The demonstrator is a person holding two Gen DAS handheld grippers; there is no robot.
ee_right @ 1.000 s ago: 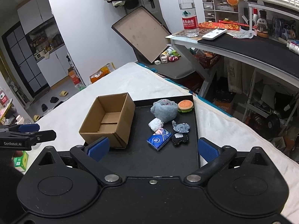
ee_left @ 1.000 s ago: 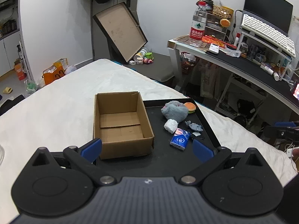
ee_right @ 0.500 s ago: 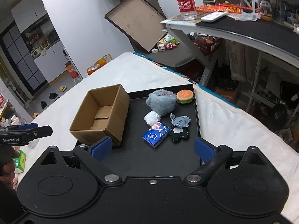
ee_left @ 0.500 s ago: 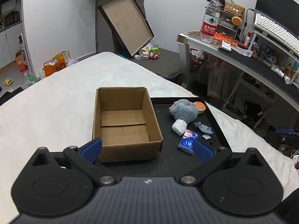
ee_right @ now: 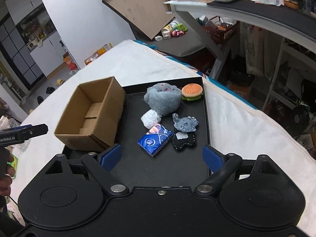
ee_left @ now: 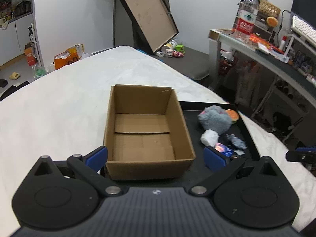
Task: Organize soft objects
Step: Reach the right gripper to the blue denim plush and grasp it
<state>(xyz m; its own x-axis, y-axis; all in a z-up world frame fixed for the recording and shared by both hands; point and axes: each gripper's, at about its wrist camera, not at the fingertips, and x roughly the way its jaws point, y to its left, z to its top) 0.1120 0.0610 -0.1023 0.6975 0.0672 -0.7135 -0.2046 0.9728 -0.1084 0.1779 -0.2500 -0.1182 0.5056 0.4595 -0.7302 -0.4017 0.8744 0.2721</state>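
An empty cardboard box stands at the left of a black tray on a white bed. Right of it lie a grey plush toy, a burger toy, a white wad, a blue tissue pack and a denim and black doll. My left gripper is open and straddles the box's near wall. My right gripper is open with its jaws closing, hovering just short of the tissue pack and doll; nothing is between the pads.
The white bed spreads left and behind. A desk with a water bottle stands at the right. A large flat box leans on the far wall. A hand holding the other gripper shows at the left edge.
Both grippers have come forward and down toward the tray; the box and toys now look larger. The right jaws have narrowed a little. No object has moved.
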